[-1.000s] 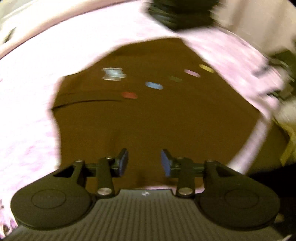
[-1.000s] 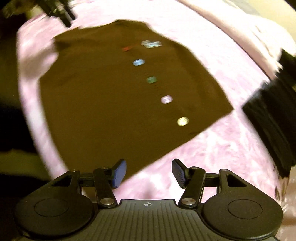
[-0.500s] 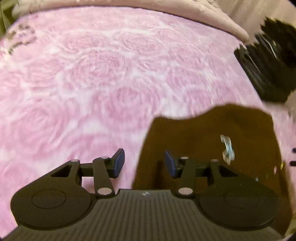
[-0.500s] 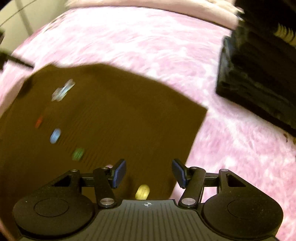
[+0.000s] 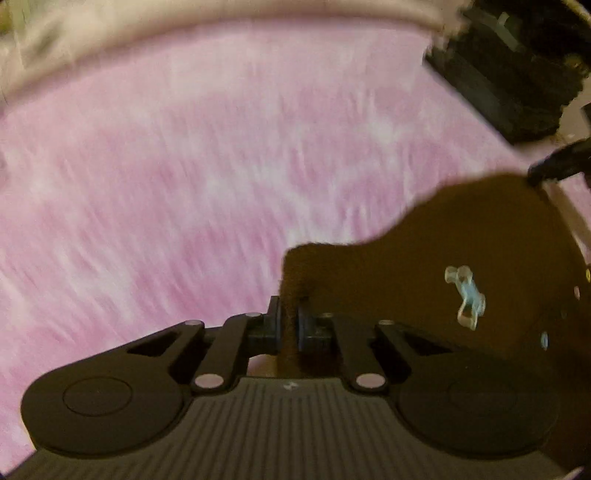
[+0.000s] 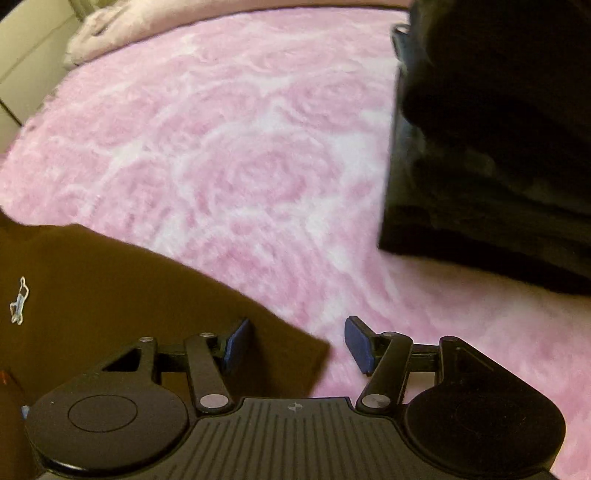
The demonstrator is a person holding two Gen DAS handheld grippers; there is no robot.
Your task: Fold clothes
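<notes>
A brown shirt [image 5: 461,266] with a small pale print [image 5: 466,295] lies on a pink rose-pattern blanket [image 5: 184,166]. My left gripper [image 5: 290,325] is shut on the shirt's near left corner, and the cloth bunches up between its pads. In the right wrist view the shirt [image 6: 129,288] fills the lower left. My right gripper [image 6: 297,345] is open, and the shirt's right corner lies between its fingers, nearer the left one. The right gripper's tip shows in the left wrist view at the far right.
A stack of dark folded clothes [image 6: 491,147] sits on the blanket to the right, also in the left wrist view [image 5: 506,81] at the top right. A pale bedspread edge [image 6: 110,33] and a wall lie beyond the blanket.
My left gripper has closed on the shirt's corner. My right gripper has moved right and down, so the shirt's right corner now lies between its open fingers.
</notes>
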